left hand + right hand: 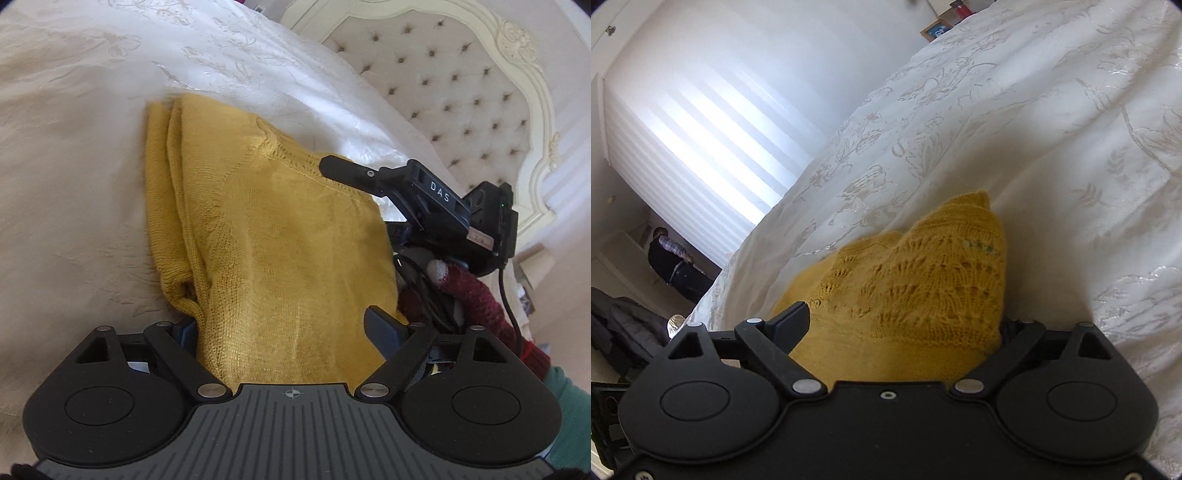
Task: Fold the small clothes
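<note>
A mustard-yellow knitted garment (273, 229) lies folded on the white embroidered bedspread (74, 155). My left gripper (288, 325) is open, its fingers spread wide on both sides of the garment's near edge, one finger (380, 325) showing at the right, the other mostly hidden under the knit. My right gripper (332, 166) reaches over the garment's far right edge in the left wrist view. In the right wrist view the garment's lace-patterned part (923, 280) fills the wide gap of my right gripper (905, 325); its left finger (792, 319) shows, the right one is hidden.
A cream tufted headboard (461, 85) stands at the upper right. The person's hand in a dark red glove (472, 291) holds the right gripper. In the right wrist view a window with blinds (701, 122), dark clothing on the floor (624, 325) and the bed edge are at the left.
</note>
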